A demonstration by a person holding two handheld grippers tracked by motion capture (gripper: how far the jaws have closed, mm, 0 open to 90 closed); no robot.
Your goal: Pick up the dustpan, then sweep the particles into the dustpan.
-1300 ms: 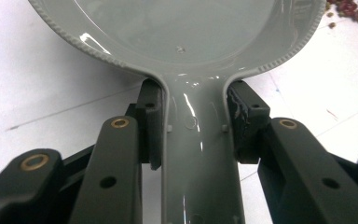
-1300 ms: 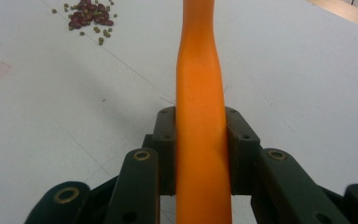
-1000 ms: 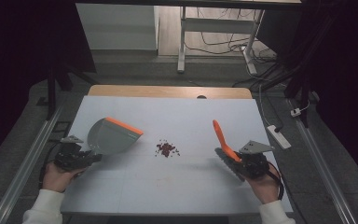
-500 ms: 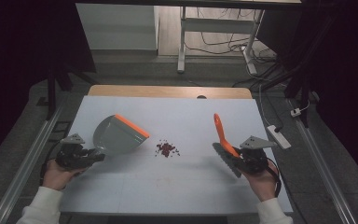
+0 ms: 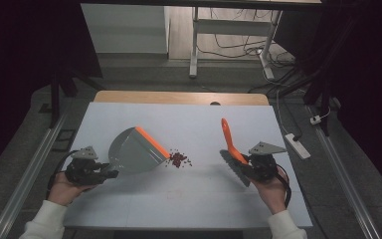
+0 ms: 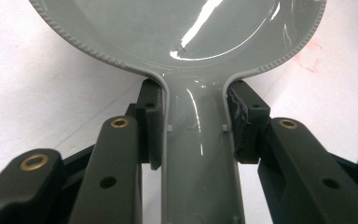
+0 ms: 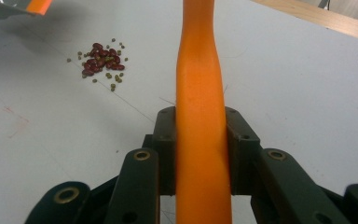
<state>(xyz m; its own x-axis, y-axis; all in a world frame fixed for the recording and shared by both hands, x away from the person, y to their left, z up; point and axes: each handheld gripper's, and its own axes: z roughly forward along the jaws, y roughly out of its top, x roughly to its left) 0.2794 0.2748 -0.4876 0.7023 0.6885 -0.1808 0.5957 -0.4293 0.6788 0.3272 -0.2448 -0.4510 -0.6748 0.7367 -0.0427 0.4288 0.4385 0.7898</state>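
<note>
A grey dustpan (image 5: pixel 134 151) with an orange lip lies tilted at the table's left, its lip close to a small pile of red and green beans (image 5: pixel 179 159). My left gripper (image 5: pixel 104 174) is shut on the dustpan's handle (image 6: pixel 196 154). At the right, my right gripper (image 5: pixel 243 162) is shut on the orange handle (image 7: pixel 199 98) of a brush (image 5: pixel 231 152), whose grey bristle head points toward the person. The beans (image 7: pixel 101 63) lie ahead and to the left in the right gripper view, beside the dustpan's orange lip (image 7: pixel 38 5).
The white table top (image 5: pixel 194 124) has a wooden far edge (image 5: pixel 179 97). A white power strip (image 5: pixel 296 145) lies off the right edge. Metal rails run along both sides, and cables lie on the floor beyond.
The dustpan has slid right toward the beans, its lip now nearly touching them. The brush has shifted slightly left and forward.
</note>
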